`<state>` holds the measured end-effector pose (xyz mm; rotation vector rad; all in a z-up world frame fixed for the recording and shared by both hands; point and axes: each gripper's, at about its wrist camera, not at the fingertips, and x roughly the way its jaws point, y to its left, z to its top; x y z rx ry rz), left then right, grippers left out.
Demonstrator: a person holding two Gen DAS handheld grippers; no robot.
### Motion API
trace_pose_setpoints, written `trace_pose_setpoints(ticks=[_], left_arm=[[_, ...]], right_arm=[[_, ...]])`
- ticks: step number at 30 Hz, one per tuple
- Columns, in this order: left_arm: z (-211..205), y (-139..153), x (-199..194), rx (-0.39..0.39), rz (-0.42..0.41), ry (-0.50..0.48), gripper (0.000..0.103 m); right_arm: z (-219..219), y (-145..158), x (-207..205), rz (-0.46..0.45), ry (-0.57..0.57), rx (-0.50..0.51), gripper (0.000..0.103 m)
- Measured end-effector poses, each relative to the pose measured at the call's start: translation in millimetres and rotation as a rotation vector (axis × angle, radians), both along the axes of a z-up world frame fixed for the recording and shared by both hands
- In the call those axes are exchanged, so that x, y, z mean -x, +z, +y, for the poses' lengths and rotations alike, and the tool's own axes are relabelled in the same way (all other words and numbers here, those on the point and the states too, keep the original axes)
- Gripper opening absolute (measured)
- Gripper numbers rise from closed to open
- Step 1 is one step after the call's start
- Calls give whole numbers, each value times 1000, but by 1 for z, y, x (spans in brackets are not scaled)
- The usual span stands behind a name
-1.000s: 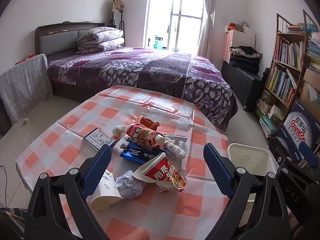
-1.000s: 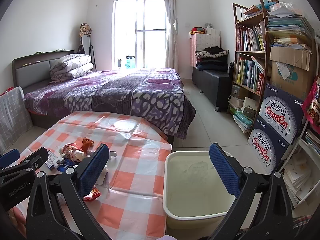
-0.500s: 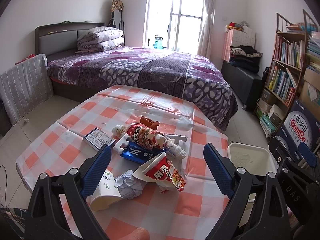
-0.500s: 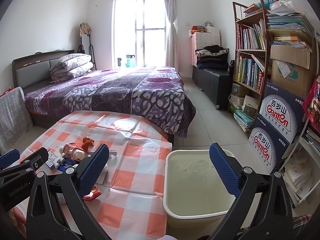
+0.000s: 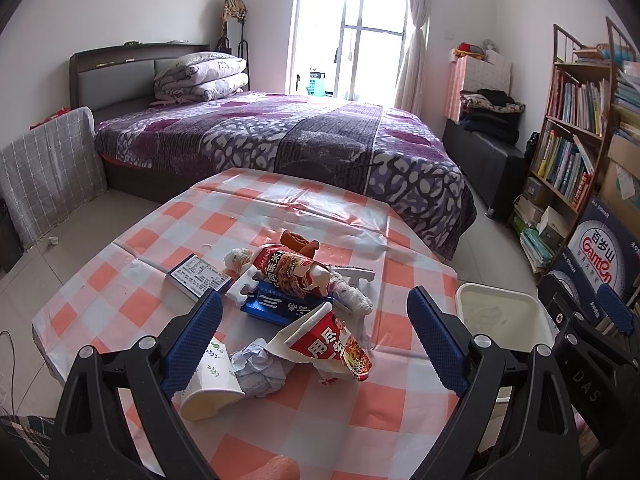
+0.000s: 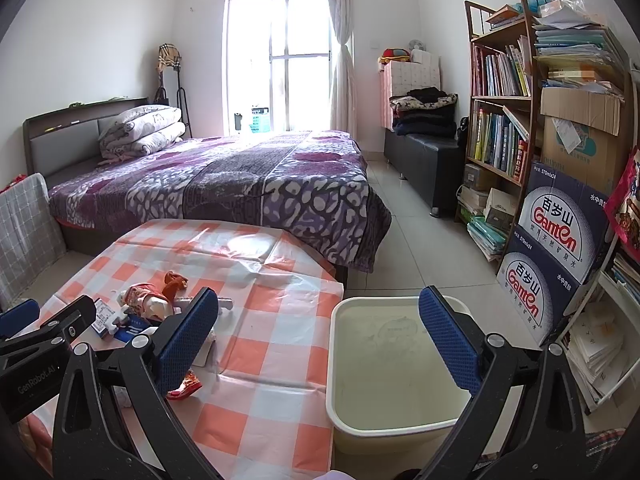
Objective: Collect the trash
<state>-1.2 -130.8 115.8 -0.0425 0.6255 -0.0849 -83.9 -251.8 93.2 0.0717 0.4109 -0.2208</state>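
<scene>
We saw a checked table (image 5: 312, 216) bearing a cup (image 5: 210, 380), crumpled paper (image 5: 258, 368), red wrappers (image 5: 332, 344), a blue packet (image 5: 280, 306) and a small box (image 5: 198, 278).

- Left wrist cam: above near edge of table (image 5: 384, 216), looks fwd across it toward bed (image 5: 280, 136) & window (image 5: 360, 28); trash pile (image 5: 288, 304) close, between its fingers
- Right wrist cam: over table's right edge, same heading, set further right; bin (image 6: 396, 364) near, bookshelf (image 6: 504, 92) at right
- Shared: table, trash pile, bin (image 5: 496, 316), bed, window; each cam catches other gripper at frame edge
</scene>
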Motion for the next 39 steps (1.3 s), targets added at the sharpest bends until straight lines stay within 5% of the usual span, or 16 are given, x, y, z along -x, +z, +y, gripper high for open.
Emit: trace_pose_setpoints(ticks=[14, 20, 23, 25, 30, 35, 39], left_arm=[[7, 1, -10, 13, 22, 15, 91], [30, 14, -46, 58, 125, 62, 91], [78, -21, -75, 120, 269, 54, 95], [106, -50, -93, 136, 462, 73, 95], [154, -124, -107, 220, 836, 85, 95], [191, -164, -98, 393, 963, 185, 95], [208, -170, -89, 445, 992, 221, 95]], right_arm=[[1, -1, -4, 23, 11, -46, 96], [-10, 0, -30, 142, 84, -387, 96], [-9, 6, -57, 241, 196, -473, 96], [-6, 7, -72, 332, 238, -499, 96], [25, -13, -110, 537, 305, -368, 96], [53, -40, -141, 713, 454, -298, 96], [78, -63, -136, 719, 613, -224, 96]])
